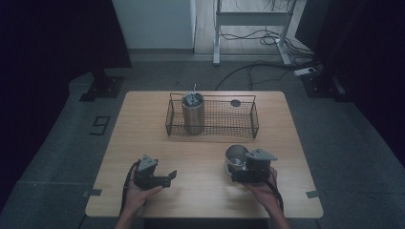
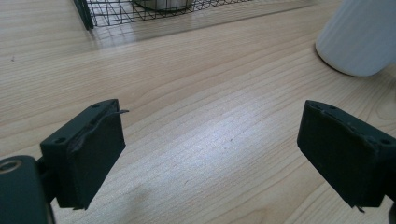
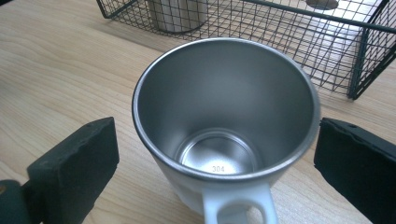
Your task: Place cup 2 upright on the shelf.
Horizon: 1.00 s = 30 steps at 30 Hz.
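On the tabletop [image 1: 157, 143] stands a metal mug [image 3: 224, 121], empty inside, between the wide-apart jaws of the right hand-held gripper [image 3: 217, 163], which do not touch it. Behind it, a wire basket [image 1: 248, 125] holds a tall metal cup [image 1: 193, 113]. Nearby, the left hand-held gripper [image 2: 210, 154] is open and holds nothing.

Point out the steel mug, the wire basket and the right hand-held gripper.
steel mug [image 3: 224, 116], right gripper view, inner wall.
wire basket [image 1: 255, 125], high view, right end wall.
right hand-held gripper [image 3: 217, 161], right gripper view, midway between its jaws.
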Each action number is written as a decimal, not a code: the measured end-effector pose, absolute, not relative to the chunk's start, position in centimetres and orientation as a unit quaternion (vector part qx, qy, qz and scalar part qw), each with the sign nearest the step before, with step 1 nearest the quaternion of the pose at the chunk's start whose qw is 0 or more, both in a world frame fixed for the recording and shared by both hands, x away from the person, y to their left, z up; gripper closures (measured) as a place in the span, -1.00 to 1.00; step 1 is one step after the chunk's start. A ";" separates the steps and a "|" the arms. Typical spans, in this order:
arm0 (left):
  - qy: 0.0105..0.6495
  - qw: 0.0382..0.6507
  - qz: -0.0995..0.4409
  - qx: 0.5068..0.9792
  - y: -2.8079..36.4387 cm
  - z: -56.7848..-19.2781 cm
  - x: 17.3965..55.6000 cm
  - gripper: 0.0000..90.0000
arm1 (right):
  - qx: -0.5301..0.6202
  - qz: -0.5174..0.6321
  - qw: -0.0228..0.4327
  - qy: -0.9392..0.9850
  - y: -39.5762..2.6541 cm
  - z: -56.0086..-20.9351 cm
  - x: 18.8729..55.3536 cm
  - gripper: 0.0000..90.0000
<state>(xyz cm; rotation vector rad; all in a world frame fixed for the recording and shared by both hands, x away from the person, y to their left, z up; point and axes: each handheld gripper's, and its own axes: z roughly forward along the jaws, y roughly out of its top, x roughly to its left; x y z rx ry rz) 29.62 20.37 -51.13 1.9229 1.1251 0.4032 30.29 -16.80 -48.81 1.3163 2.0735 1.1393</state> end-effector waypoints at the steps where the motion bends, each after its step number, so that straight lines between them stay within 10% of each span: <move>1: 0.455 0.430 0.164 0.762 20.4 -51.1 29.6 -0.83 | 0.474 0.410 0.217 0.749 -16.7 -48.9 30.4 -1.00; 30: 0.457 0.428 0.160 0.763 20.2 -51.4 29.4 -0.81 | 0.462 0.378 0.235 0.767 -15.3 -50.8 32.6 -0.84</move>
